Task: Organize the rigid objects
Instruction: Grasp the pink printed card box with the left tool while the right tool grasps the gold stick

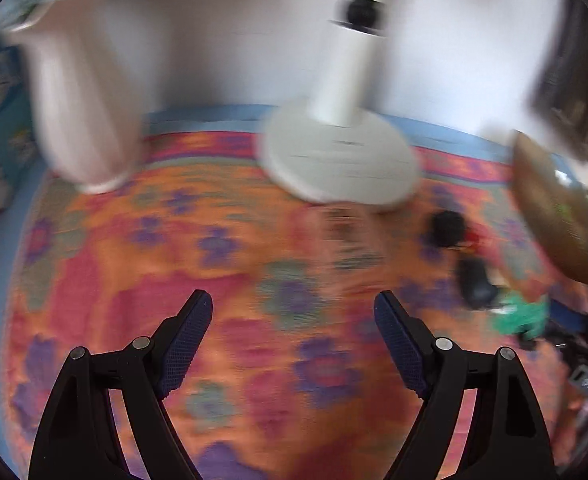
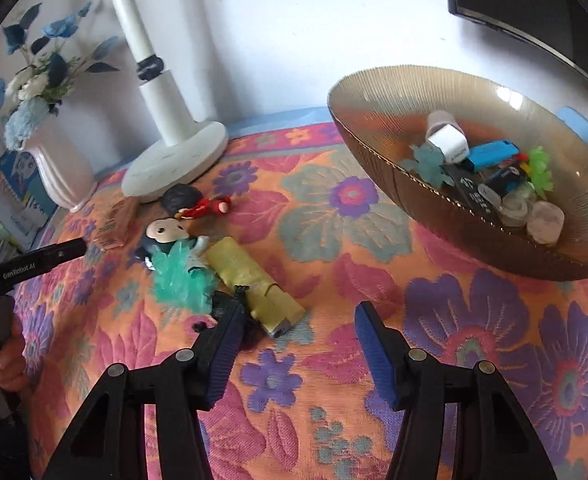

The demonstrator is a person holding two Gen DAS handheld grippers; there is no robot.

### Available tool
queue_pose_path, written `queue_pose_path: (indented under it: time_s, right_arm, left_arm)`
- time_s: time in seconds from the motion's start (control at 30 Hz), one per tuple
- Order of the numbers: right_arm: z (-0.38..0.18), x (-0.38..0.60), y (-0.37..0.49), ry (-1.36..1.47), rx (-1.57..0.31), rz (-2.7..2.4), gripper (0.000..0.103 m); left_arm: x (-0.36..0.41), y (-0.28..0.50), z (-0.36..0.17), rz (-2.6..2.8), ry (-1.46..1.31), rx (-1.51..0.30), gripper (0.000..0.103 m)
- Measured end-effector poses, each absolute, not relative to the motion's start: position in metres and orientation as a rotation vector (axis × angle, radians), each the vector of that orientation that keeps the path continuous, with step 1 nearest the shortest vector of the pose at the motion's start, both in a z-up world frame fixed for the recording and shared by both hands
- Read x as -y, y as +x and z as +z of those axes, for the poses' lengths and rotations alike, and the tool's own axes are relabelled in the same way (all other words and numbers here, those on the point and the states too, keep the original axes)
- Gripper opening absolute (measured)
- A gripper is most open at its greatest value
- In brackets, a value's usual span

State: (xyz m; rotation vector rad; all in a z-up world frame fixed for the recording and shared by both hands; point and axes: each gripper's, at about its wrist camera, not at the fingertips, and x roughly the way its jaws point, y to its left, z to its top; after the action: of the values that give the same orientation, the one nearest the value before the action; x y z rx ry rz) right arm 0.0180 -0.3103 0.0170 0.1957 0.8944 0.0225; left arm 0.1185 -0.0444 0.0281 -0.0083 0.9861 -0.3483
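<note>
On a table covered with a flowered cloth, the right gripper hangs with its blue-padded jaws spread and nothing between them, just above a small heap of loose things. Nearest its left finger lies an olive-yellow lighter, and beside that a teal plastic tuft, a small big-headed figure, a red toy and a little orange box. Well to the right sits a brown ribbed glass bowl already holding a white charger, a blue stick, a green tuft and some clear caps. Behind the heap stand a white stand with a round base and a white vase of blue flowers. The left gripper, seen in a blurred view, is also spread wide and empty over bare cloth; in the right view its black body shows at the left edge, gripped by a hand.
</note>
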Motion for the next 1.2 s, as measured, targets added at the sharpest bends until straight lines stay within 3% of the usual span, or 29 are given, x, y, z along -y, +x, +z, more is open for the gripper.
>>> queue_pose_path:
  time_s: [0.3,0.4,0.47,0.57,0.7,0.93,1.2]
  right_arm:
    - [0.023,0.291,0.035,-0.029,-0.933,0.159,0.057]
    - [0.023,0.286,0.045,-0.064,-0.933,0.182,0.057]
    - [0.019,0.280,0.052,-0.081,-0.935,0.198,0.057]
    - [0.017,0.280,0.055,-0.026,-0.926,0.274,0.057]
    - [0.014,0.292,0.046,0.081,-0.954,0.320,0.048]
    - [0.035,0.326,0.020,0.246,-0.855,0.308,0.049]
    - [0.021,0.295,0.024,-0.026,-0.945,0.205,0.049]
  left_arm:
    - [0.088,0.151,0.010,-0.280,0.082,-0.991,0.081]
    - [0.089,0.153,0.011,-0.261,0.092,-0.965,0.070]
    - [0.091,0.154,0.013,-0.261,0.095,-0.951,0.050]
    - [0.092,0.151,0.015,-0.272,0.113,-0.937,0.038]
    - [0.083,0.134,0.018,-0.287,0.096,-0.941,0.037]
    - [0.067,0.100,0.017,-0.301,0.072,-0.948,0.037]
    - [0.069,0.093,0.014,-0.287,0.088,-0.918,0.037]
